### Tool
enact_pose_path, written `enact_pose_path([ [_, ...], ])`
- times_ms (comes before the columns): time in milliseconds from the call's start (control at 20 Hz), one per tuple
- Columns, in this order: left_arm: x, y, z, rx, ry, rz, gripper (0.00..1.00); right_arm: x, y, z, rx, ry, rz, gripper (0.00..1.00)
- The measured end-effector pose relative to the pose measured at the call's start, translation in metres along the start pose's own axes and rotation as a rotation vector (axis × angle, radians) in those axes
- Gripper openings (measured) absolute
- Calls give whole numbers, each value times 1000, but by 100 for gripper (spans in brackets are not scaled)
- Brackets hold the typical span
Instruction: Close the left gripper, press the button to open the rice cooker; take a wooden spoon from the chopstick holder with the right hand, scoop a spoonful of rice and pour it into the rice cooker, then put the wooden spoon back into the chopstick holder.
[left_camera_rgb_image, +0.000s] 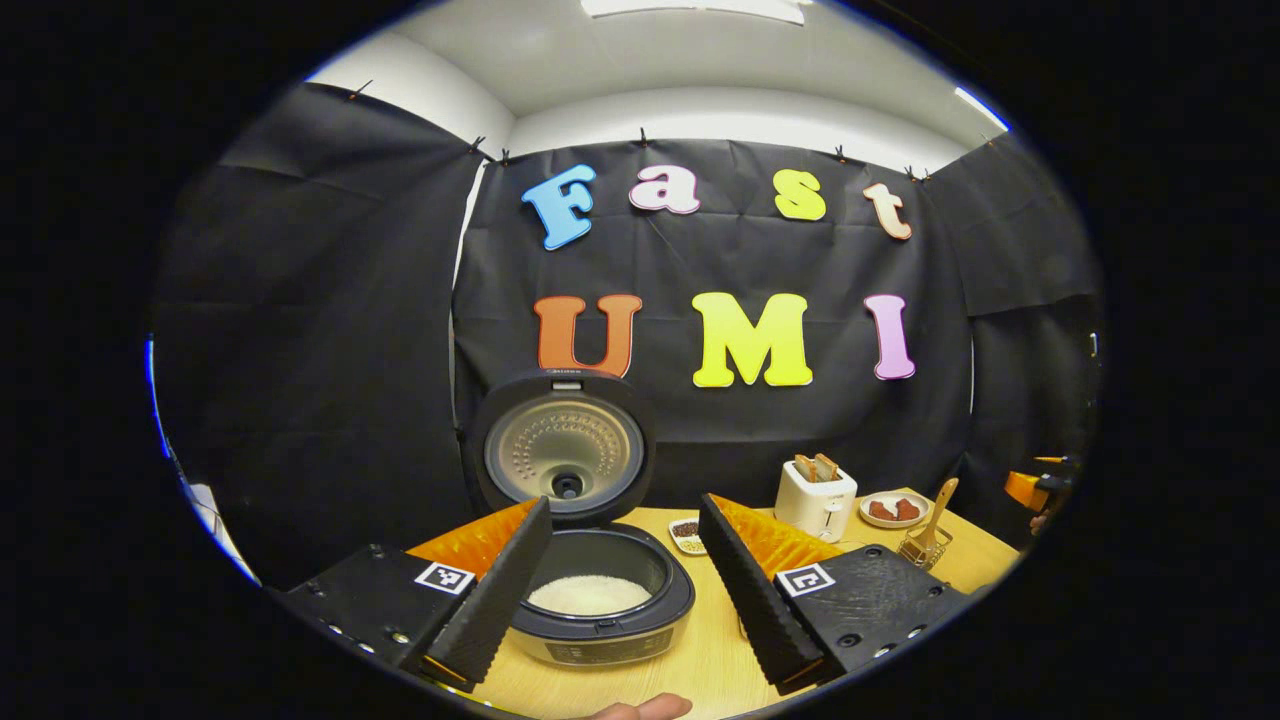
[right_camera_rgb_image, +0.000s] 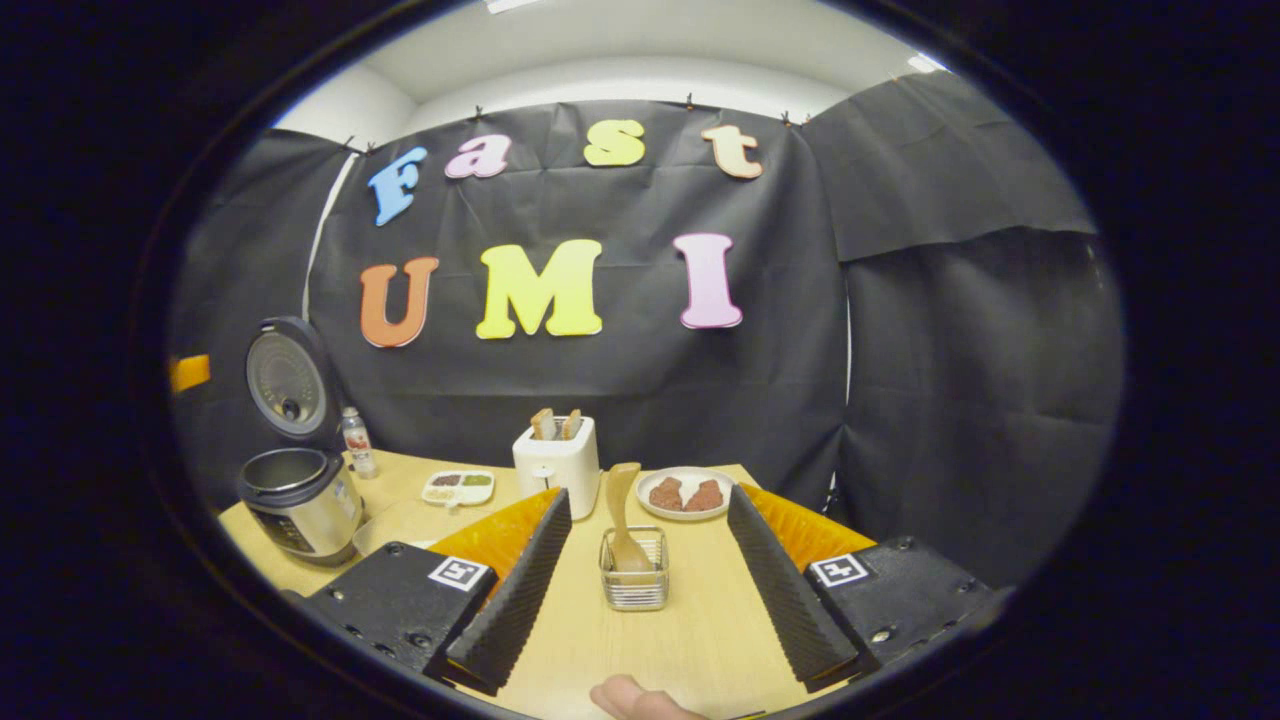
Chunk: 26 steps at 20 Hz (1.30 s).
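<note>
Fingers of the left gripper (left_camera_rgb_image: 620, 600) stand wide apart, released, holding nothing, just before the cooker (left_camera_rgb_image: 600, 590), whose lid (left_camera_rgb_image: 565, 447) is already up, with white rice visible in the pot. To the right on the table (right_camera_rgb_image: 700, 640), the right gripper (right_camera_rgb_image: 645, 610) is also spread and empty, the holder (right_camera_rgb_image: 633, 578) between its fingers but farther ahead. One wooden spoon (right_camera_rgb_image: 620, 515) stands in it, leaning a little. I think the light wire holder may tip or slide if the fingers pinch the spoon off-centre, and the toaster (right_camera_rgb_image: 557, 462) is near behind.
</note>
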<state>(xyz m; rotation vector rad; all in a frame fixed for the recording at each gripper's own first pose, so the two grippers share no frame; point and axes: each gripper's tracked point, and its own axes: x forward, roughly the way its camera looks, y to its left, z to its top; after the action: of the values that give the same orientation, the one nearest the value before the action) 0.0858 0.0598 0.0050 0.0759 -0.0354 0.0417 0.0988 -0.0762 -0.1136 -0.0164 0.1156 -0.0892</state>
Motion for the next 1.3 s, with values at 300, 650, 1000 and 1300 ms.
enact_pose_path([
  [300, 23, 13, 60, 119, -76, 64, 95, -53, 36, 12, -4, -36, 82, 100],
  [650, 103, 48, 89, 42, -70, 120, 95, -83, 65, 12, -33, -56, 162, 100],
  [1000, 193, 89, 90, -47, -50, 170, 96, -93, 67, 22, -52, -112, 180, 96],
  [1300, 230, 91, 53, -59, 41, 161, 94, -90, 69, 13, -44, -95, 198, 100],
])
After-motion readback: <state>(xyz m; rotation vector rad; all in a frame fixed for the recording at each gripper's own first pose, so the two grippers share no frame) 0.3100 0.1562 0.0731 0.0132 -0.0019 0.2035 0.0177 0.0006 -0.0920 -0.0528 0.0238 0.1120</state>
